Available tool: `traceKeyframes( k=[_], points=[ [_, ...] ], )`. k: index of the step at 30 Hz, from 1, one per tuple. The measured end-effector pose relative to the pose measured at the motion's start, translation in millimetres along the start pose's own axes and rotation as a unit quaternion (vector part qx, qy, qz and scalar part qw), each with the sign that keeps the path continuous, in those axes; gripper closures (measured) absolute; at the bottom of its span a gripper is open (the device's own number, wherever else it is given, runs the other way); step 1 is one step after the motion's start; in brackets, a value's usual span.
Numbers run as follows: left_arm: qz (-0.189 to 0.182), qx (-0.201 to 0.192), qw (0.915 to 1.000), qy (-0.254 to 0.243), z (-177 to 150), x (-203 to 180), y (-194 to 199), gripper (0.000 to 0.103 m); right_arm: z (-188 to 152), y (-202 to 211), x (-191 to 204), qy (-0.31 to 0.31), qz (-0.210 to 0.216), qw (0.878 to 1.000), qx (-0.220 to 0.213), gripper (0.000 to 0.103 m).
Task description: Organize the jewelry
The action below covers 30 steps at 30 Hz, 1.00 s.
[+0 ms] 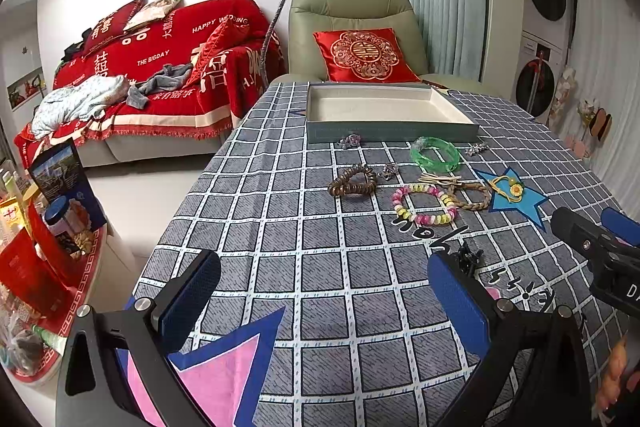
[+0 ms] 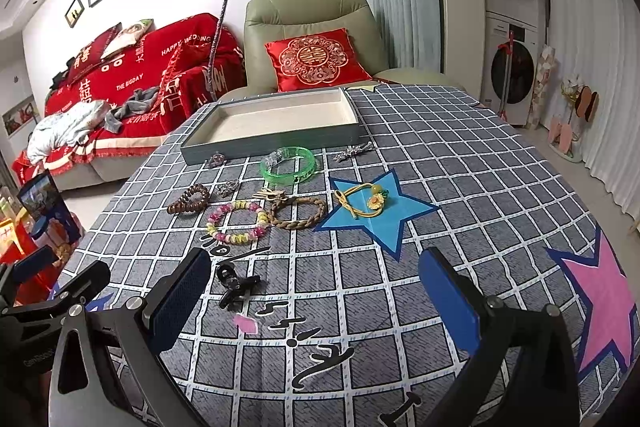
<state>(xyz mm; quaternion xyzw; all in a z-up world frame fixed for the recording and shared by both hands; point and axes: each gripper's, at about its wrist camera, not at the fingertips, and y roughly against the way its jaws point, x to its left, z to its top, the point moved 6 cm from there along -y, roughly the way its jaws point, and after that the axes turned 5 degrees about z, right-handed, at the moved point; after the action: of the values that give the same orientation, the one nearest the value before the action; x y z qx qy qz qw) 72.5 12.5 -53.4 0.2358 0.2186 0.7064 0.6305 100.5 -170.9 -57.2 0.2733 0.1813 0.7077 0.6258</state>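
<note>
Both the left tongs and right tongs hang wide and empty over the table, so the nearest piece, the black clip just beside the right tongs' left pad, seems the sensible first pick for the empty tray beyond the bracelets.

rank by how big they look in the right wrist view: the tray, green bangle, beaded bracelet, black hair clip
1. tray, by far the largest.
2. green bangle and beaded bracelet: they look about alike, so no ranking between them.
3. black hair clip, smallest, though it lies nearest the camera.
</note>
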Motion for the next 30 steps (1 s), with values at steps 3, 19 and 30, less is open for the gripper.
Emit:
traceKeyframes(
  k=[3,19,30],
  points=[
    [0.000,0.001,1.0000,0.001,-0.9,0.0,-0.2,0.000,-0.5,-0.3,0.3,-0.001,0.001,1.000,0.000,0.000],
    [-0.002,0.004,1.0000,-0.005,-3.5,-4.9,0.2,0.000,-3.7,-2.8,1.0,-0.005,0.008,1.000,0.005,0.000],
    [0.007,0.010,0.9999,-0.004,-0.7,-3.0,7.1,0.000,-2.5,2.1,-5.9,-0.017,0.016,1.000,0.009,0.000]
  ],
)
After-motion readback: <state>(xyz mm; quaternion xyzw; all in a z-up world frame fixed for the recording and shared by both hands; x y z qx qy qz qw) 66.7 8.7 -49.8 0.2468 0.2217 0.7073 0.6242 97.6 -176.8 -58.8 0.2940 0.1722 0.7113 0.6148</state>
